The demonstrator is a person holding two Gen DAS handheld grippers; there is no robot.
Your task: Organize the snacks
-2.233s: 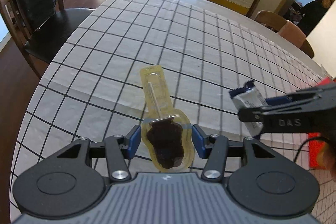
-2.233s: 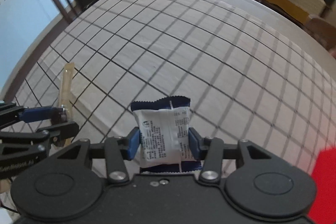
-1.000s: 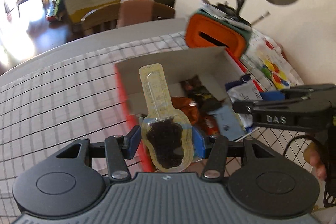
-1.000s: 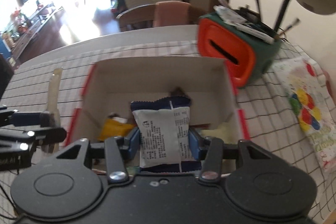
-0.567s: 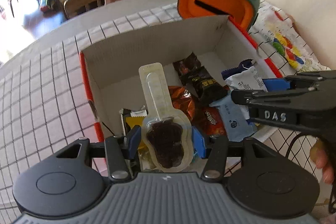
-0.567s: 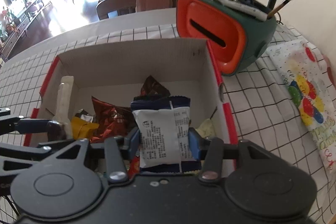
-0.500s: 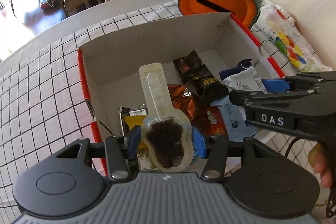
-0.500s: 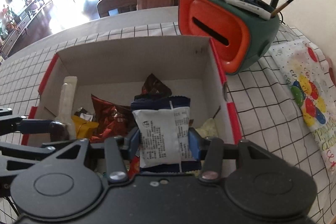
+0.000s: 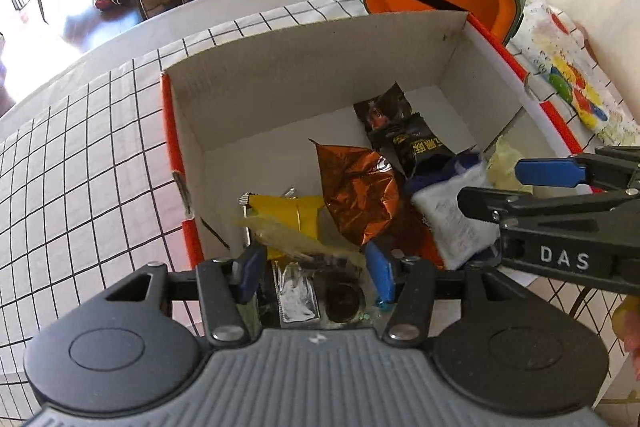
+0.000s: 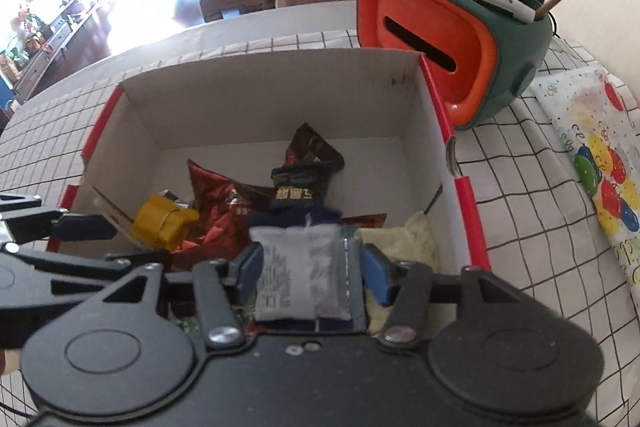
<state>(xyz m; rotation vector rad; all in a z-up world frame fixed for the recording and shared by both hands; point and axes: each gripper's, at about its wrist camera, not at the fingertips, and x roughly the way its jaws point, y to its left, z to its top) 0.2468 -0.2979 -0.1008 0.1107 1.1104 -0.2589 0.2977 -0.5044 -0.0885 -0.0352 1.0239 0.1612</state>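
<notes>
Snacks (image 9: 352,187) in box (image 9: 280,99)

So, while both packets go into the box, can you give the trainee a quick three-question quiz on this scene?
1. True or false: the cardboard box is empty.
2. What stands just beyond the box's far right corner? A) orange-and-green organiser B) kettle C) laptop
3. In the right wrist view, what colour is the folded wrapper left of the red foil bag?

Key: 1 false, several snacks lie in it; 2 A; 3 yellow.
</notes>
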